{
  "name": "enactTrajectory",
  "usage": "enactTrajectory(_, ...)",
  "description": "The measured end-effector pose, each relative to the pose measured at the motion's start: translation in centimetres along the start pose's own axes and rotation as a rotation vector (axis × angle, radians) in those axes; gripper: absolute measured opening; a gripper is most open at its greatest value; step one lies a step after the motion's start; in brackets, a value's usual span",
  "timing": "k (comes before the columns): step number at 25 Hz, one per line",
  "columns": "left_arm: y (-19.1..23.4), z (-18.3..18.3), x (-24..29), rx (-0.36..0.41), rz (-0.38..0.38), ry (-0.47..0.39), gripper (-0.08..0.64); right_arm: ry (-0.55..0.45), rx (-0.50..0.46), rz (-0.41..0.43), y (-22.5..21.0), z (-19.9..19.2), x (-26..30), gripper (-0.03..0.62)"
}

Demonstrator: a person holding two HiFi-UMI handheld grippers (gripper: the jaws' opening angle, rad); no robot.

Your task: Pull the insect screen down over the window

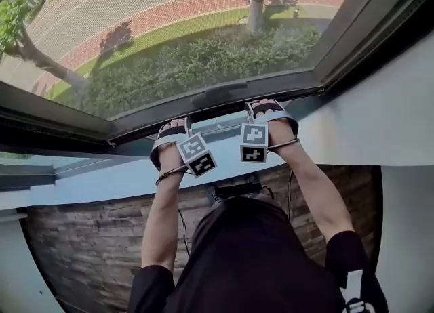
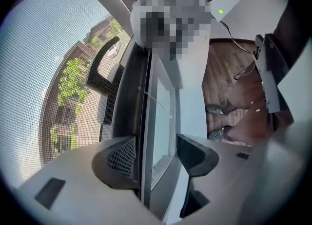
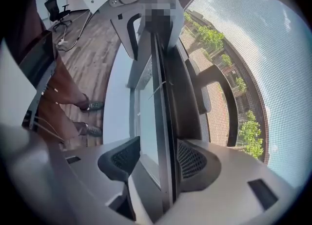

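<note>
The insect screen's mesh (image 1: 169,34) covers the window, with trees and a path showing through it. Its pale bottom bar (image 1: 218,126) lies low, just above the sill (image 1: 95,176). My left gripper (image 1: 175,130) holds the bar's left part and my right gripper (image 1: 268,110) holds it a little to the right. In the left gripper view the bar (image 2: 163,107) runs between the jaws of the left gripper (image 2: 156,155), which is shut on it. The right gripper view shows the right gripper (image 3: 158,159) shut on the bar (image 3: 148,97) the same way. The fingertips are hidden in the head view.
A dark handle (image 1: 220,93) sits on the window frame just behind the bar. A white wall (image 1: 380,115) rises at the right and a brick face (image 1: 88,237) runs below the sill. The person's feet (image 2: 217,121) stand on a wooden floor.
</note>
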State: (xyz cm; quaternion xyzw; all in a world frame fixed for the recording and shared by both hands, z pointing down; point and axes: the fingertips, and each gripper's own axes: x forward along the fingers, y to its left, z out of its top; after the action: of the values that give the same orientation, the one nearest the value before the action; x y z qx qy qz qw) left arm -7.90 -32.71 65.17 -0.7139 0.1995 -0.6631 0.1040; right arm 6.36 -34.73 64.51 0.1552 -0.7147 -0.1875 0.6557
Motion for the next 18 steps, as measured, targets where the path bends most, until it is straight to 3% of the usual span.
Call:
enactTrajectory(3, -0.4, 0.0, -0.4, 0.006, -0.006, 0.007, 0.276, -0.001, -0.001, 0.015, 0.3, 0.0, -0.6, 0.238)
enactTrajectory(8, 0.3, 0.1, 0.3, 0.013, 0.021, 0.014, 0.276, -0.027, 0.05, -0.055, -0.6, 0.3, 0.3, 0.238)
enactTrajectory(13, -0.3, 0.2, -0.5, 0.007, 0.039, 0.026, 0.276, -0.029, 0.047, -0.001, 0.0, 0.4, -1.2, 0.229)
enactTrajectory(18, 0.0, 0.2, 0.4, -0.013, 0.026, 0.0, 0.293, -0.002, 0.029, -0.003, -0.4, 0.0, 0.0, 0.223)
